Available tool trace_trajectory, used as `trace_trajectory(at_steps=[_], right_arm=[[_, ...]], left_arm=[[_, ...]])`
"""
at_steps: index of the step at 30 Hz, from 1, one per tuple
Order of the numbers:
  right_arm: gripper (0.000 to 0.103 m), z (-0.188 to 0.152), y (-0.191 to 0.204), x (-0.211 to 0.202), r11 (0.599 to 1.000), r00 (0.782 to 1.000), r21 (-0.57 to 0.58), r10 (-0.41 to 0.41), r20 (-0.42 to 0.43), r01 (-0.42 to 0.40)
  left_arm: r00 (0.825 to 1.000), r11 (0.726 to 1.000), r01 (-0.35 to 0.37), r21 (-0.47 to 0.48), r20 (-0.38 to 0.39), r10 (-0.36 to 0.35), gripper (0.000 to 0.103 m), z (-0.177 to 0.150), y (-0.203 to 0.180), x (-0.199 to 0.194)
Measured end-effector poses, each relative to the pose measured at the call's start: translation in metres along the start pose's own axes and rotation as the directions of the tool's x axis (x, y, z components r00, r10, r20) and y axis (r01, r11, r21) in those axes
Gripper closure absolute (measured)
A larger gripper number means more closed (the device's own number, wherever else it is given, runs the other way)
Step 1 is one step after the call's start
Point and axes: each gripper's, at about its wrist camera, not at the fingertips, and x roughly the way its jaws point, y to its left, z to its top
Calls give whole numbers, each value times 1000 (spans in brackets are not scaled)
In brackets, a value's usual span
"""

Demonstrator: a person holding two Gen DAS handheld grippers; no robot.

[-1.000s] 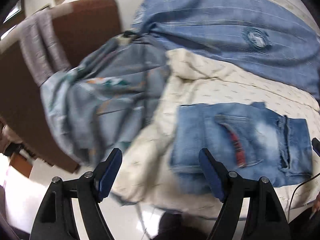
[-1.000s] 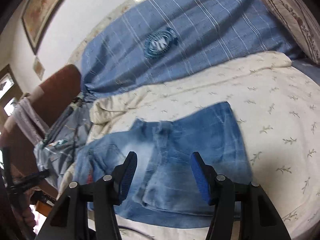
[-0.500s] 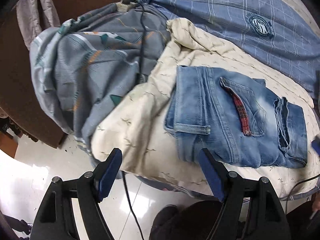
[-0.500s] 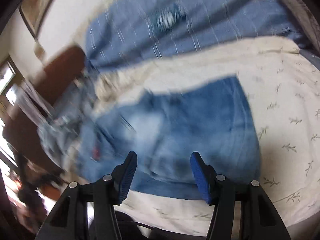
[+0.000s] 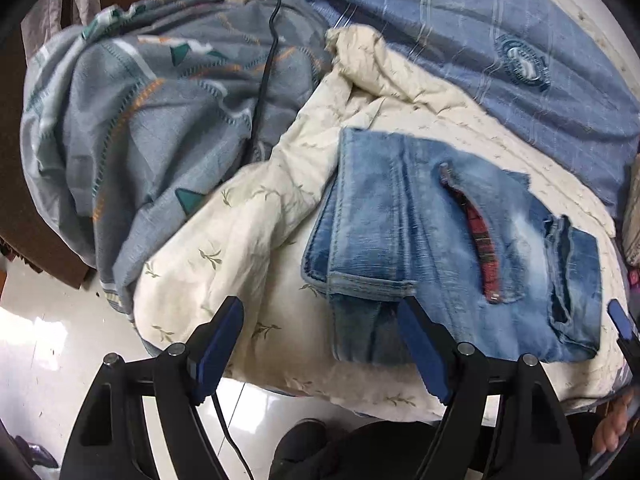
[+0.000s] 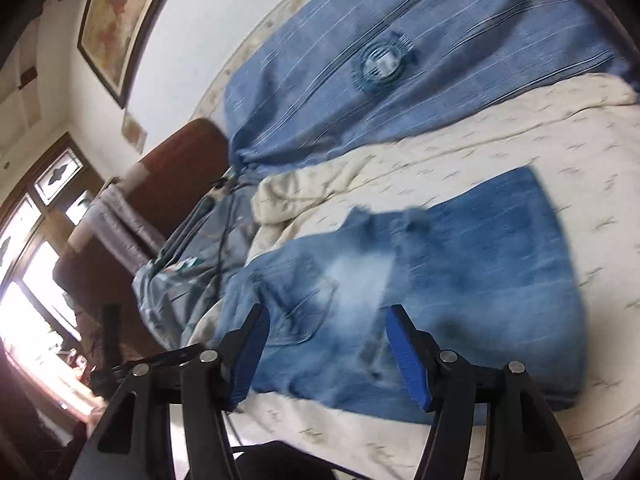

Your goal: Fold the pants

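Folded light-blue jeans [image 5: 432, 240] lie in a flat rectangle on a cream leaf-print quilt [image 5: 248, 232]. A red plaid pocket lining shows on top. My left gripper [image 5: 320, 344] is open and empty, held above the near edge of the quilt at the jeans' left end. In the right wrist view the jeans [image 6: 460, 288] lie just ahead of my right gripper [image 6: 326, 352], which is open, empty and above their near edge. A tip of the right gripper shows at the right edge of the left wrist view [image 5: 624, 328].
A grey patterned blanket [image 5: 140, 120] with a black cable [image 5: 268, 80] across it lies left of the quilt. A blue plaid sheet [image 5: 500, 40] covers the far bed. A brown headboard [image 6: 168, 184] stands behind. White tile floor [image 5: 48, 360] lies below the bed edge.
The left wrist view has drawn back and tilted down; the bed edge and floor now show. The right gripper has shifted over the jeans with motion blur. Both stay open.
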Motion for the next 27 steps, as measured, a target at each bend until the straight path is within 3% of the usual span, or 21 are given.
trace_trajectory(at_steps=[4, 10, 12, 14, 18, 23, 27], right_arm=[[39, -4, 22, 14, 997, 998, -57, 52, -42, -54], [39, -4, 21, 34, 996, 996, -79, 34, -85, -41], [39, -2, 16, 35, 997, 996, -67, 22, -84, -28], [39, -1, 12, 34, 998, 997, -55, 9, -81, -13], [39, 1, 4, 30, 1000, 997, -30, -1, -74, -1], [39, 0, 3, 25, 1000, 998, -29, -6, -66, 4], [39, -1, 5, 22, 999, 998, -37, 5, -63, -8]], left_arm=[[999, 999, 36, -38, -21, -37, 23, 3, -2, 17], [997, 998, 66, -17, -44, -66, 23, 9, -17, 41], [997, 999, 36, 6, -61, -36, 8, 10, -18, 56], [995, 997, 57, -57, -74, -61, 5, 13, -7, 64], [993, 993, 91, -69, -64, -95, 10, 16, -4, 54], [974, 965, 214, -154, -46, -223, 11, 17, 17, 35], [970, 956, 235, -175, -18, -241, 11, 14, 28, 13]])
